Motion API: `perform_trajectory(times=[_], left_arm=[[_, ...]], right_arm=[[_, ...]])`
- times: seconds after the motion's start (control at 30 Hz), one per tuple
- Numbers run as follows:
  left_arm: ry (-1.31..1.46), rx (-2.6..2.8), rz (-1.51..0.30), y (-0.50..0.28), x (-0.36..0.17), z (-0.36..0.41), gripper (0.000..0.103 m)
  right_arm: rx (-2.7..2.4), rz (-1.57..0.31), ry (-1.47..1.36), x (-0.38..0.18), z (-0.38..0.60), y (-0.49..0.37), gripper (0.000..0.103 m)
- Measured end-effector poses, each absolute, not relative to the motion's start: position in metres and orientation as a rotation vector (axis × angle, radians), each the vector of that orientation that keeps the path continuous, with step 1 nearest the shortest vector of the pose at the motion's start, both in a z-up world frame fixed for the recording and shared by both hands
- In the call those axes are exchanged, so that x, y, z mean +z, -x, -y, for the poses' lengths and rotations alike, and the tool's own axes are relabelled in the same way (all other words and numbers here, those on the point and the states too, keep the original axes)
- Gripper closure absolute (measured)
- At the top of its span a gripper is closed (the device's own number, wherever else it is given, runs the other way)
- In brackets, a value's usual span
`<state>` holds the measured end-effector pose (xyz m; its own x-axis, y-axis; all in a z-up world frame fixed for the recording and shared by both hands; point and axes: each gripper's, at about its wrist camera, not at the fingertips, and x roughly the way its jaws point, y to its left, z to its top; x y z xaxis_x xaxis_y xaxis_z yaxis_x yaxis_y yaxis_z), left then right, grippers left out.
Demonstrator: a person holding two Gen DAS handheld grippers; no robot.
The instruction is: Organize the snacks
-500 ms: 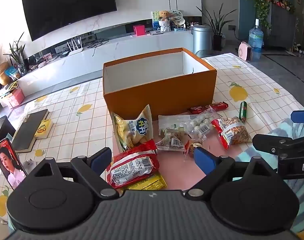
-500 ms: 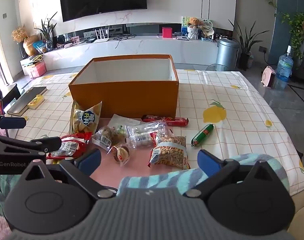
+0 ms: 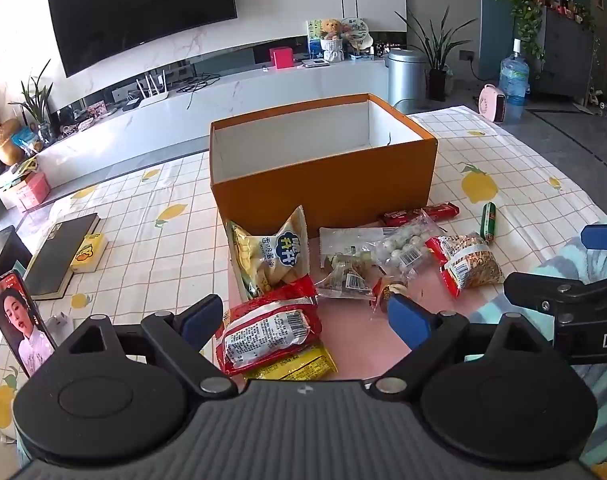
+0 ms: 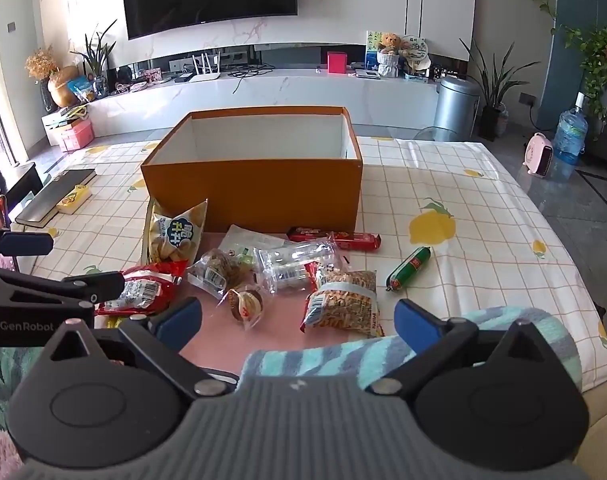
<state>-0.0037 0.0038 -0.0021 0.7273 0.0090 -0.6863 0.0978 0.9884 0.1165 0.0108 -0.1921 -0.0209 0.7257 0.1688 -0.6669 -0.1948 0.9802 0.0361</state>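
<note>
Both grippers, left gripper [image 3: 299, 320] and right gripper [image 4: 297, 318], spread wide, empty, hovering over snack pile. Orange box [image 4: 255, 196] behind pile, looks empty. Judged: start; next, close on red packet [image 3: 267, 334].

orange box [image 3: 323, 184] floor hidden behind its near wall, yellow packet [image 3: 299, 366] mostly under the red packet [image 3: 269, 334], phone [image 3: 17, 322] partly behind the left gripper [image 3: 303, 322] body
</note>
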Motion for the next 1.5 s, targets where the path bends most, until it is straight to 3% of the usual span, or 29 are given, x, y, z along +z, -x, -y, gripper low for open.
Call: perform_trajectory(times=[1.5], left_arm=[[-0.14, -0.051, -0.772, 0.0039, -0.0054, -0.0056, 0.0]], right_arm=[[0.201, -0.759, 0.055, -0.0317, 0.1833, -0.0139, 0.004]])
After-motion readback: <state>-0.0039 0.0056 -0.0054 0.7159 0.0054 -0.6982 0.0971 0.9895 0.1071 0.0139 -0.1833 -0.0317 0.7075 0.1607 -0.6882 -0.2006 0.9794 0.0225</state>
